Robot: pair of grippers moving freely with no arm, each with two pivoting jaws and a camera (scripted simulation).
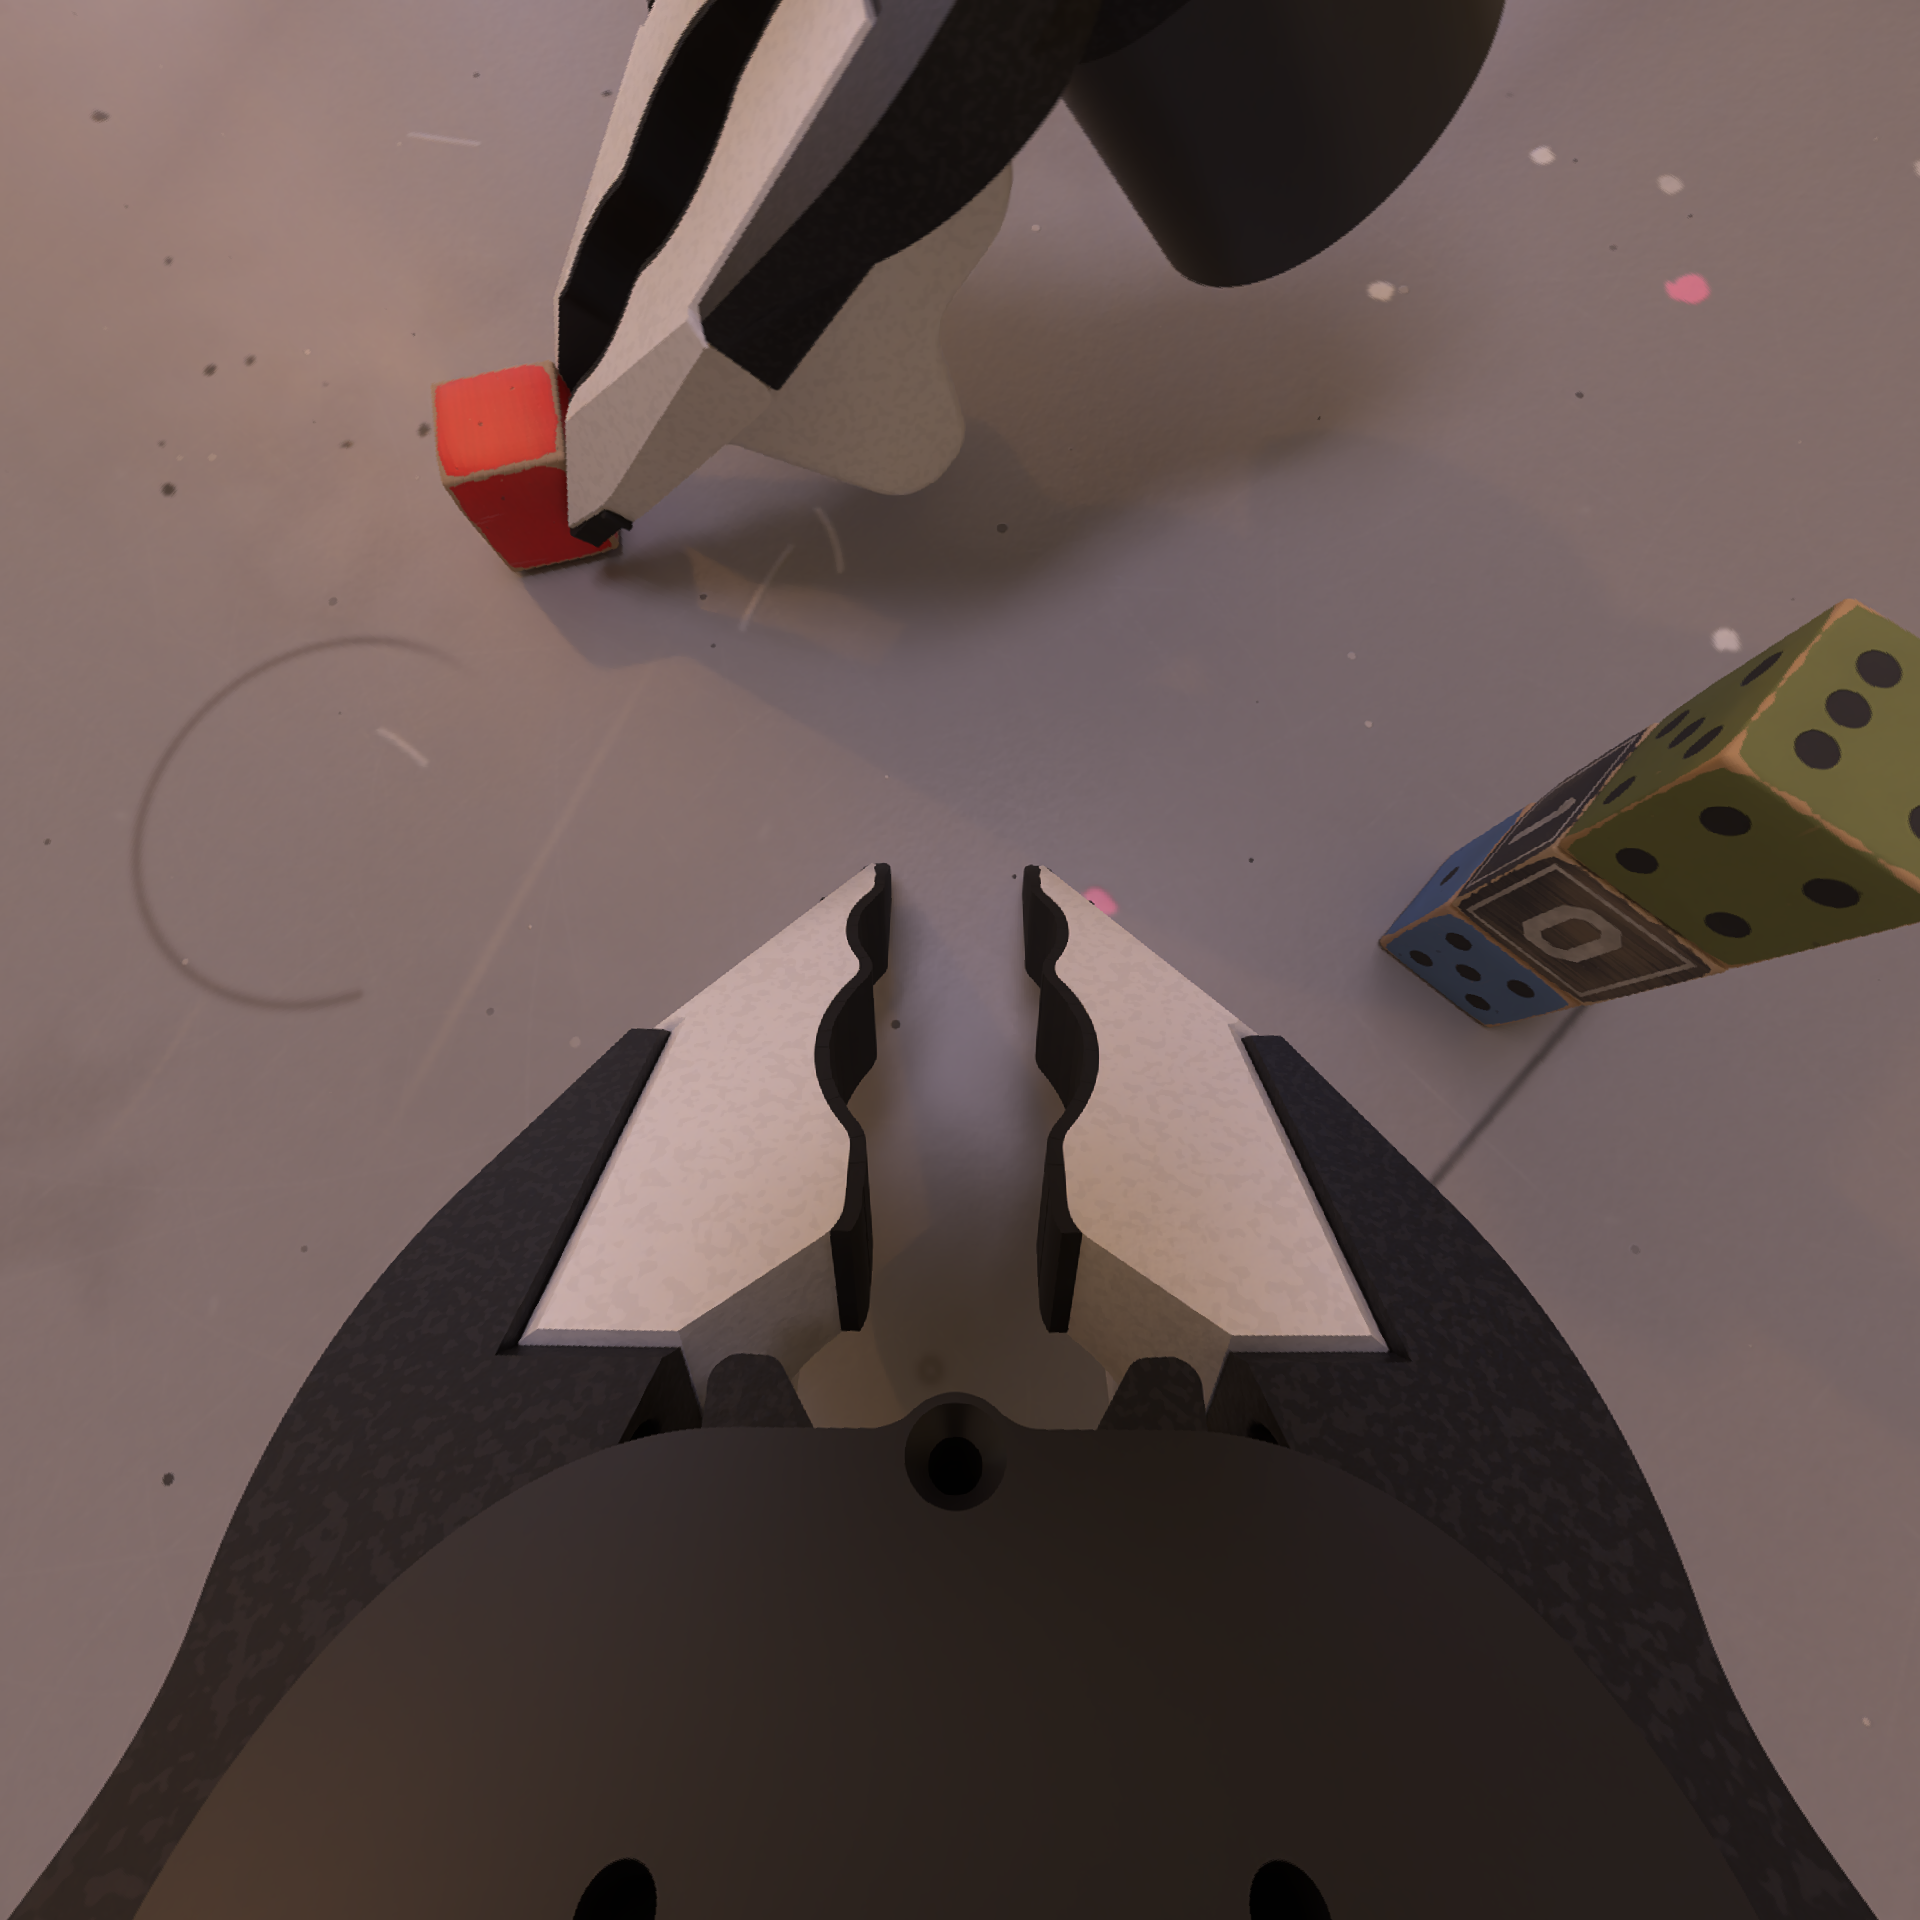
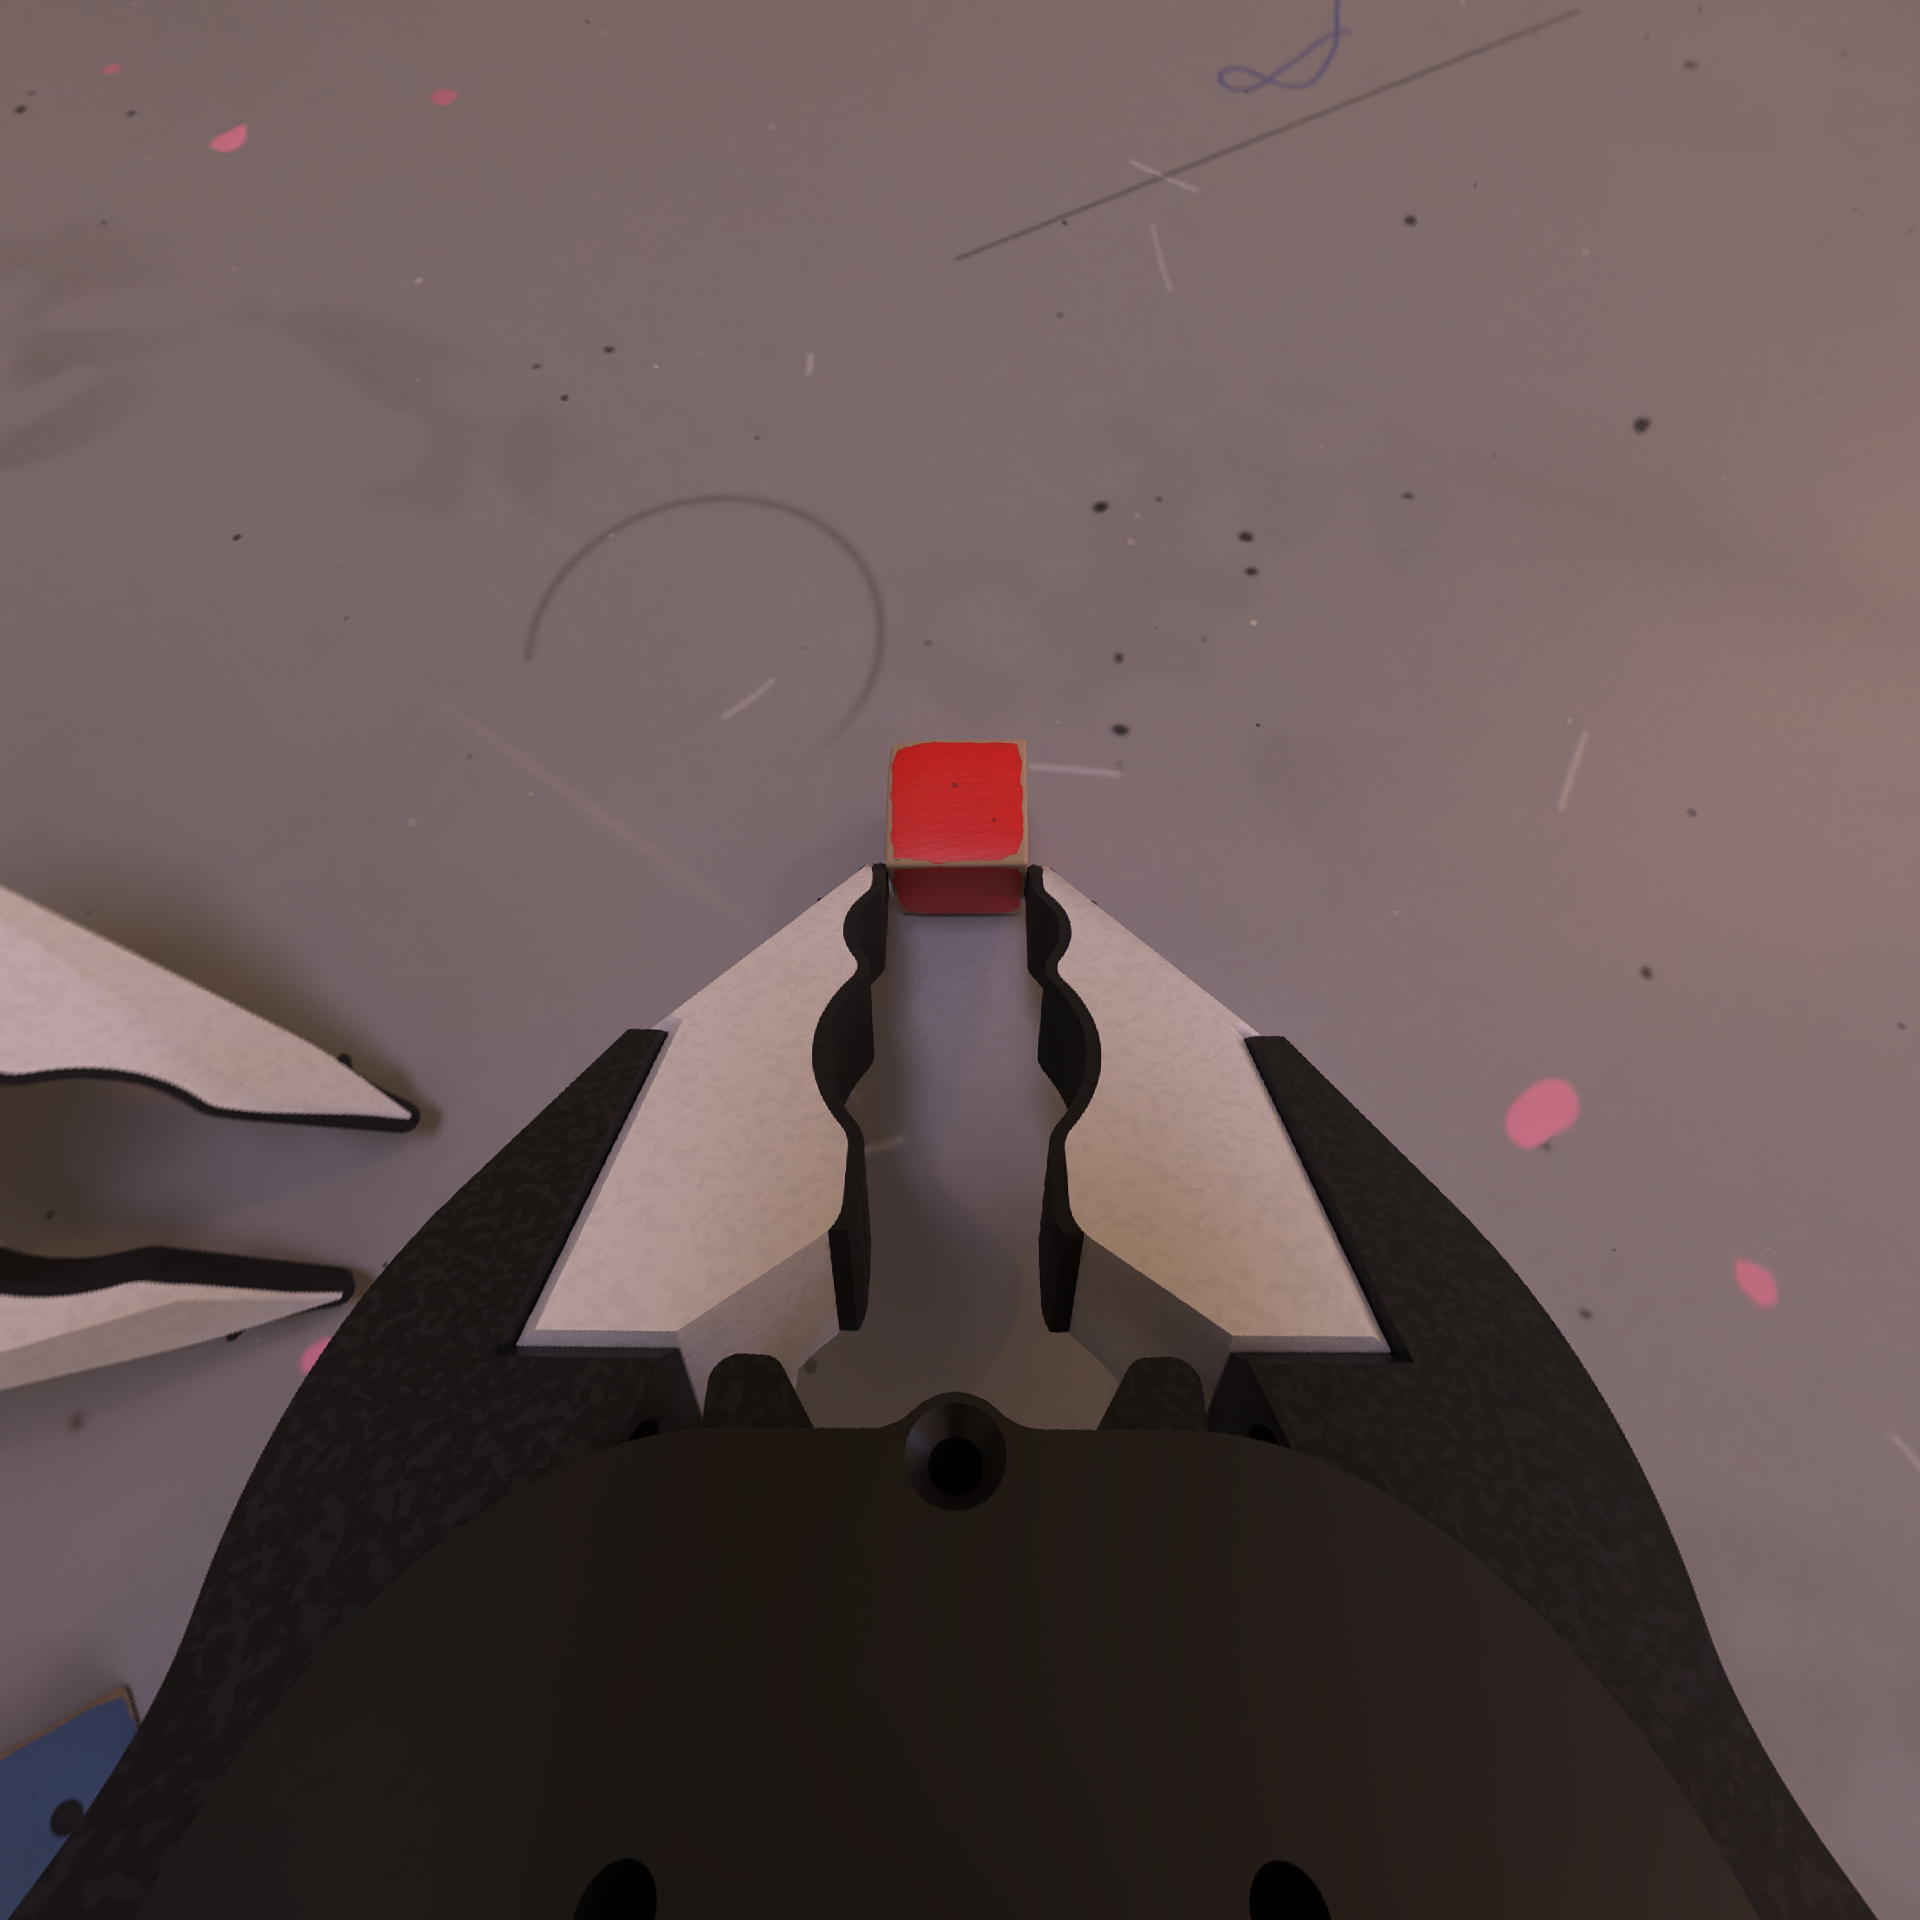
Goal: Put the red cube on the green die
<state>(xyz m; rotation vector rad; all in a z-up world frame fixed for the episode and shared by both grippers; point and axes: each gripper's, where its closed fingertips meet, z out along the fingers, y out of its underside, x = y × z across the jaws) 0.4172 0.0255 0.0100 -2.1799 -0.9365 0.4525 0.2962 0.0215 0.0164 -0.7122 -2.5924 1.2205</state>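
The red cube (image 1: 499, 436) sits on the grey table. In the right wrist view the red cube (image 2: 958, 805) is just past my right gripper (image 2: 956, 883), whose open fingertips flank the cube's near face. My right gripper (image 1: 582, 509) comes down on the cube from above in the left wrist view, and its far finger is hidden. The green die (image 1: 1766, 831) is at the right edge, joined end to end with two other blocks. I cannot tell whether they are stacked or lying in a row. My left gripper (image 1: 956, 883) is open and empty over bare table.
A dark patterned block (image 1: 1558, 925) and a blue die (image 1: 1465, 966) adjoin the green die. The blue die (image 2: 73, 1766) also shows at the bottom left of the right wrist view. My left gripper (image 2: 364, 1200) enters that view from the left. The table bears specks, scratches and a ring mark (image 1: 260, 821).
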